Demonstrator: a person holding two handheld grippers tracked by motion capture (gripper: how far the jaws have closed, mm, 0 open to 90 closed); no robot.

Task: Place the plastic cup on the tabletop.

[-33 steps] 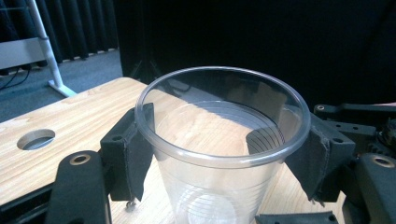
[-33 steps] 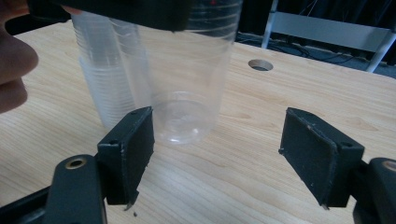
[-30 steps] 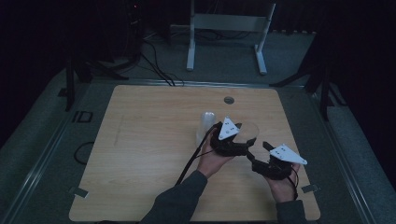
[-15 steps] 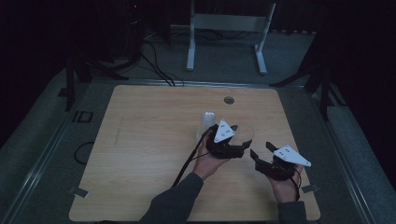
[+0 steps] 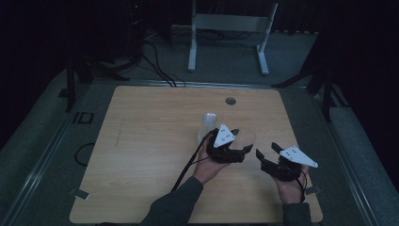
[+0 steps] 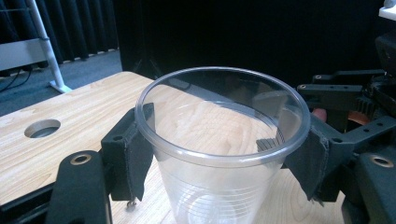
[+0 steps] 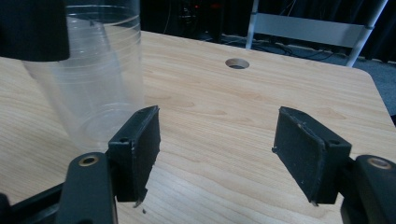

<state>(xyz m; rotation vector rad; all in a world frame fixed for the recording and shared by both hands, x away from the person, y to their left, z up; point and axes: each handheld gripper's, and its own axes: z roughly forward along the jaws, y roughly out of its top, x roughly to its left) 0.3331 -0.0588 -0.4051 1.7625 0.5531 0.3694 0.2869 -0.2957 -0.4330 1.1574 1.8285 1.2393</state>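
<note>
My left gripper (image 5: 242, 149) clamped on clear plastic cup (image 6: 223, 154), pads pressing just under rim, cup upright over wooden table (image 5: 141, 155), right of centre. My right gripper (image 5: 264, 151) at 3 o'clock of cup, jaws apart, just been closing, nothing between them. Second clear cup (image 5: 207, 123) at 11 o'clock of held one.

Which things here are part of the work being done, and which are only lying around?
In use:
- clear plastic cup, clamped just under its rim by the left gripper
- right gripper, jaws apart with nothing between them, just been closing

Lying about:
- second clear cup upside down on the table
- white metal frame behind the table
</note>
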